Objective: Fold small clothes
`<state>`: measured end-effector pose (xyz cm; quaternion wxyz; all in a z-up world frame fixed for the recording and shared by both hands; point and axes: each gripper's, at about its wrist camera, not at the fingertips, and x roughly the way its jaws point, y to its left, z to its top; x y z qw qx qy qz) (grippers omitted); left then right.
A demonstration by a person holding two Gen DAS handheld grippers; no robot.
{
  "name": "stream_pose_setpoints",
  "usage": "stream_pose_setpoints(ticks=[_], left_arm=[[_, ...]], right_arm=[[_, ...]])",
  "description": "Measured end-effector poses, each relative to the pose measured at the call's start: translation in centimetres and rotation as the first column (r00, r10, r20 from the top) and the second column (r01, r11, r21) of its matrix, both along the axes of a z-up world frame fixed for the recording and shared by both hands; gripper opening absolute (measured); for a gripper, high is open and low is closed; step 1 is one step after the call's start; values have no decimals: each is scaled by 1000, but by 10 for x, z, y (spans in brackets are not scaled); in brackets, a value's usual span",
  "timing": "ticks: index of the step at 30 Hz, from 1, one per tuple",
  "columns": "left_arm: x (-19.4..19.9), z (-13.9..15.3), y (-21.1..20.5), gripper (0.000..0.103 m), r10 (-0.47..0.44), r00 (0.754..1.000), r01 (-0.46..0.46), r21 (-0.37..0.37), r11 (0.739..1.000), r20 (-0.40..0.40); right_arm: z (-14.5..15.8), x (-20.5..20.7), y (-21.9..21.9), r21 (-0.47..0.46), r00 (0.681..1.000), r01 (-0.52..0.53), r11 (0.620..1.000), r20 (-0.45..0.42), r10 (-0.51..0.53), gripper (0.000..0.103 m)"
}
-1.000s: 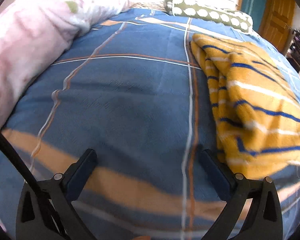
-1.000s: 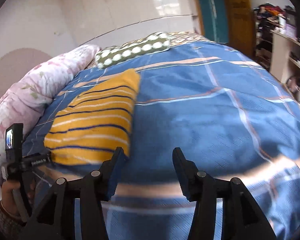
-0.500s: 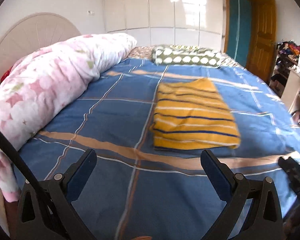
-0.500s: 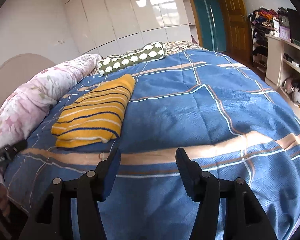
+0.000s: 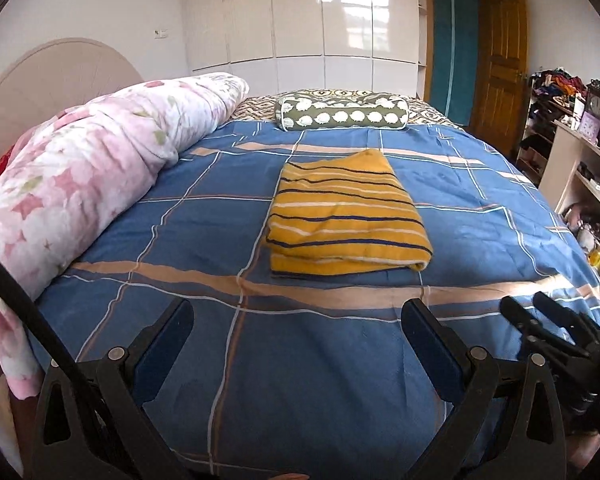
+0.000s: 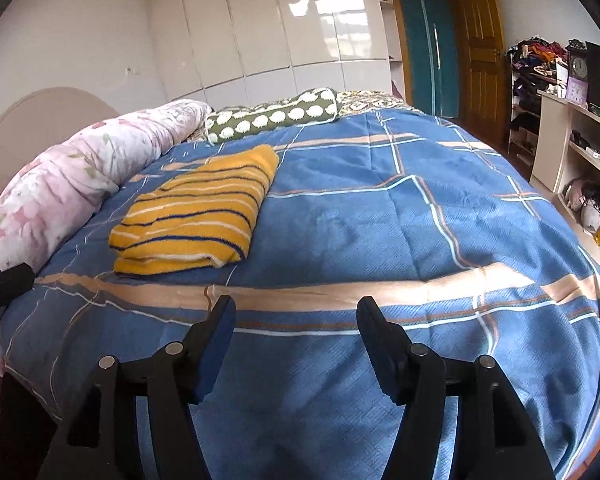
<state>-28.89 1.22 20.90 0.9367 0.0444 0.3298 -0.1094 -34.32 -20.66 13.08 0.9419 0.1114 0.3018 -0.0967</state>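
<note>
- Both of my grippers have pulled back from the folded mustard-yellow knit garment with navy and white stripes (image 5: pixel 346 216); a second ago it filled the right of the left wrist view, and it now sits smaller, near mid-frame.
- That garment (image 6: pixel 198 210) lies flat as a neat rectangle on the blue checked bedspread with tan and white lines (image 5: pixel 204 216), its doubled edge facing the cameras; in the right wrist view it sits in the left middle of the frame.
- My left gripper (image 5: pixel 298 320) is at the bottom of its own view, fingers spread wide with nothing between them, well apart from the garment.
- My right gripper (image 6: pixel 292 316) is likewise released and holds nothing, low in its frame over a tan band of the bedspread.
- In the left wrist view the black right gripper shows at the lower right edge.
- Beyond the garment, in the upper middle, lies a green bolster pillow with white spots (image 5: pixel 340 117).
- Along the left side of the frame runs a rolled pink floral quilt (image 5: pixel 80 184).
- Upper frame: glossy white wardrobe doors (image 5: pixel 320 12), with a brown wooden door (image 5: pixel 500 64) to their right.
- At the far right edge stands a cream open shelf unit holding clutter (image 6: pixel 572 144).
</note>
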Motion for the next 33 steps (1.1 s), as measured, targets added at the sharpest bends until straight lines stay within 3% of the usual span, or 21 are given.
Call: stream_pose_setpoints(ticks=[11,18,25,26,28,31,33], left_arm=[[9,-13,14,103,27,998,-26,12,1000,-49],[16,-15,32,103,67,997,-67,1,998,-37],[33,-28,62,103,126,989,-127,-16,992,-74],[36,-31,67,103,134,987,-136,-23,990,-89],[38,-35,74,103,143,984,-147,-27,989,-106],[39,-40,83,103,160,980,-164,-22,986,-116],[40,-41,89,103,171,978,-175,-25,984,-116]], right_arm=[[-12,13,19,-24,998,-35,999,-56,34,70],[-17,18,25,-31,996,-43,999,-84,40,70],[3,42,36,-11,993,-111,994,-30,111,69],[8,51,36,-6,992,-125,992,-13,125,67],[12,73,38,-1,989,-146,989,-3,146,47],[7,117,41,-1,987,-161,987,-28,161,36],[-6,141,43,-5,984,-163,987,-77,162,36]])
